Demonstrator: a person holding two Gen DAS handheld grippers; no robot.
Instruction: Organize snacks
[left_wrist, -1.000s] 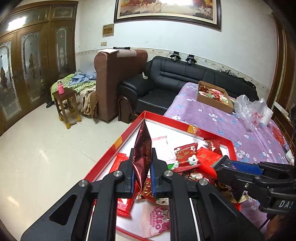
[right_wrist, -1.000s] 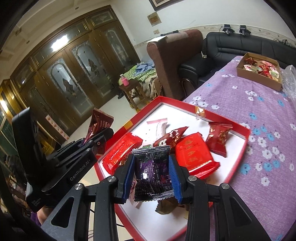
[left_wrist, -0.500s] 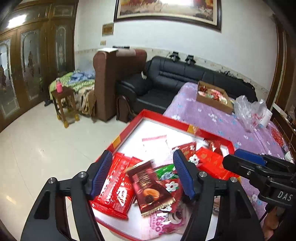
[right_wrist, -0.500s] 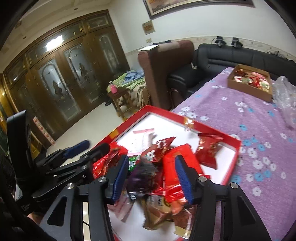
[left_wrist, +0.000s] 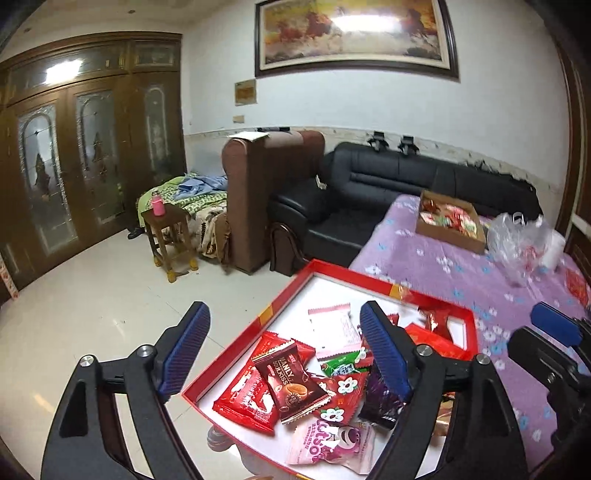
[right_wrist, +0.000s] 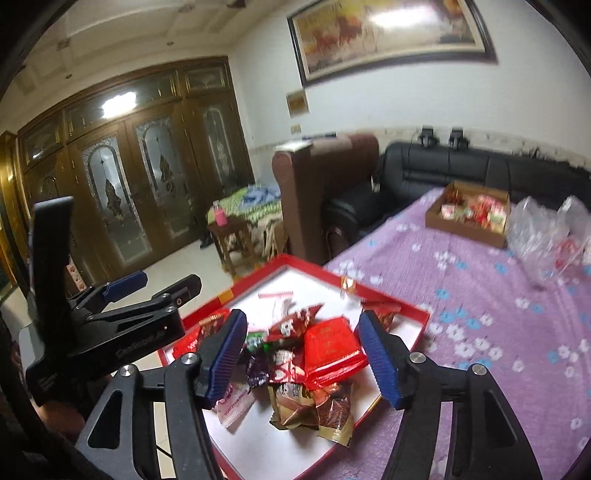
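A red tray (left_wrist: 227, 356) (right_wrist: 399, 303) with a white floor lies at the corner of the purple flowered table and holds several snack packets. My left gripper (left_wrist: 284, 317) hovers above its near left part, its jaws opening wide with nothing between them. Below it a brown chocolate packet (left_wrist: 291, 384) lies on a red packet (left_wrist: 247, 398). My right gripper (right_wrist: 303, 321) hangs over the pile, jaws opening and not pressing on anything. A dark purple packet (right_wrist: 256, 369) (left_wrist: 380, 398) rests in the tray beside a large red packet (right_wrist: 332, 347).
A cardboard box (left_wrist: 450, 221) (right_wrist: 469, 214) of snacks and a clear plastic bag (left_wrist: 517, 243) (right_wrist: 546, 236) sit at the table's far end. Beyond stand a black sofa (left_wrist: 388, 184), a brown armchair (left_wrist: 266, 192) and a small wooden stool (left_wrist: 166, 236) on the tiled floor.
Both grippers opened. The left let the brown packet fall flat into the tray, and the right let go of the dark purple packet. Both lifted and pulled back a little.
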